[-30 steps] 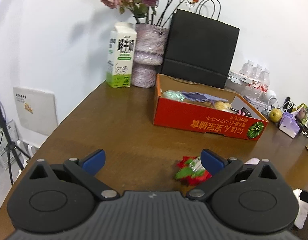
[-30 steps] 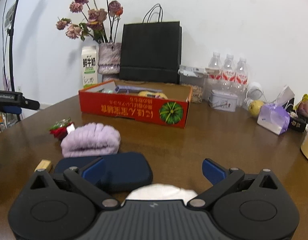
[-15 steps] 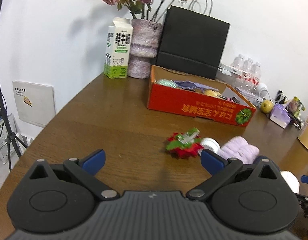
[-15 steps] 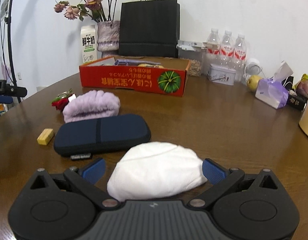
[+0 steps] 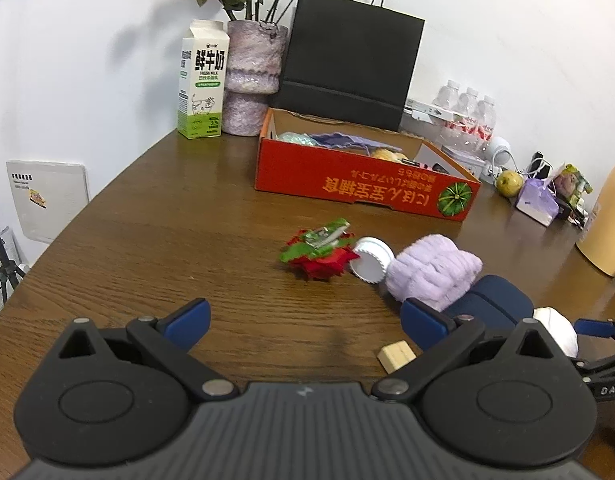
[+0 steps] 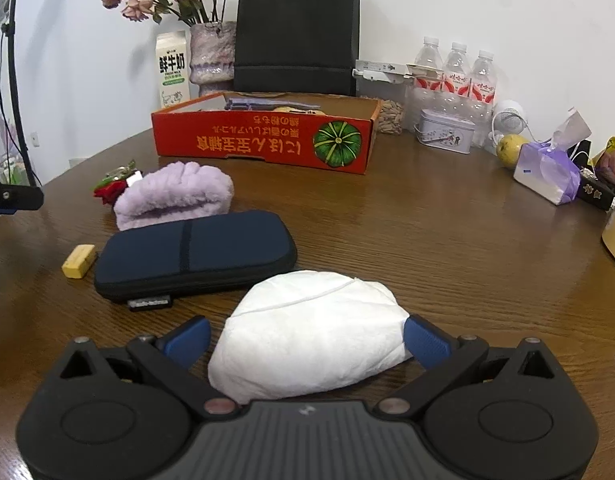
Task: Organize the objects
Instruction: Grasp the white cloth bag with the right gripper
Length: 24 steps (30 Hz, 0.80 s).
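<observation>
right gripper (image 6: 305,334) now closer — fingers flank white pouch (image 6: 311,340).

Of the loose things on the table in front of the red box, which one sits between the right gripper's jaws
The white face mask. It lies between the open right gripper jaws; the navy case, purple towel and yellow block lie farther off.

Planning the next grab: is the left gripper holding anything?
No, the left gripper is open over bare table, nothing between its fingers.
</observation>
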{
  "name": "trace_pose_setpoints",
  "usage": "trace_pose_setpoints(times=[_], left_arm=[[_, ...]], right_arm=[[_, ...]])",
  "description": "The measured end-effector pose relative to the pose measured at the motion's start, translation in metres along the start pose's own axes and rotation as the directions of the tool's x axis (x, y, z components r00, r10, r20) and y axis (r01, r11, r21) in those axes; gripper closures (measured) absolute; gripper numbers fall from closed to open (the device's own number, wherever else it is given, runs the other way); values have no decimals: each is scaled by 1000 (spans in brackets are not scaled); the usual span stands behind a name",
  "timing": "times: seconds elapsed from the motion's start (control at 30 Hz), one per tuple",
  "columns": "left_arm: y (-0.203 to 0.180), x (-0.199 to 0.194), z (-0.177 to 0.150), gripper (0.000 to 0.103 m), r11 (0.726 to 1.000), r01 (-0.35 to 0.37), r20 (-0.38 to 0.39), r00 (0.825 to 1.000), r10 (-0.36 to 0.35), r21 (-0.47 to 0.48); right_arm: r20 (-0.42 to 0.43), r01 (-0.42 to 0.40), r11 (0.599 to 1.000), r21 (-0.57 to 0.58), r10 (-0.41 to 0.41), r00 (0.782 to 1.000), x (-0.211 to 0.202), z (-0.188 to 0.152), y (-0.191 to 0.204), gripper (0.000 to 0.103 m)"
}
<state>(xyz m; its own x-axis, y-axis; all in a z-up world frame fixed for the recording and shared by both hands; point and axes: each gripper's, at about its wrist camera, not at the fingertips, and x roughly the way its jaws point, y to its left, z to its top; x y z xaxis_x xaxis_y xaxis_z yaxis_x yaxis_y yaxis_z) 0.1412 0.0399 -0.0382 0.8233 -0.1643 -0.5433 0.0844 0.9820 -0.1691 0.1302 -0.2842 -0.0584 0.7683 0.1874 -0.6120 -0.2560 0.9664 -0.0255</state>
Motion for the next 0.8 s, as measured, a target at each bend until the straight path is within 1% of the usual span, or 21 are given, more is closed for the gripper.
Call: trace_pose_setpoints(times=[0.1, 0.23, 0.37, 0.47, 0.57, 0.8], left_arm=[[-3, 1, -3, 0, 1000, 6, -14, 1000, -6, -3], [-7, 2, -4, 0, 1000, 10, -18, 1000, -10, -2], [-11, 3, -3, 0, 1000, 10, -22, 1000, -10, -2], [-15, 3, -3, 0, 1000, 11, -27, 1000, -11, 1], [-18, 4, -4, 0, 1000, 14, -35, 999, -14, 0], [-26, 8, -9, 0, 999, 35, -57, 998, -35, -3]], right_arm=[[-7, 16, 1000, 1, -16, 1000, 2, 1, -1, 0], [38, 41, 999, -14, -41, 998, -5, 1, -4, 0], [-1, 20, 999, -32, -20, 1000, 4, 7, -10, 0], [-40, -22, 999, -30, 21, 999, 13, 9, -14, 0], [-38, -48, 999, 5, 49, 998, 18, 9, -20, 0], [-36, -59, 998, 10, 60, 998, 17, 8, -22, 1]])
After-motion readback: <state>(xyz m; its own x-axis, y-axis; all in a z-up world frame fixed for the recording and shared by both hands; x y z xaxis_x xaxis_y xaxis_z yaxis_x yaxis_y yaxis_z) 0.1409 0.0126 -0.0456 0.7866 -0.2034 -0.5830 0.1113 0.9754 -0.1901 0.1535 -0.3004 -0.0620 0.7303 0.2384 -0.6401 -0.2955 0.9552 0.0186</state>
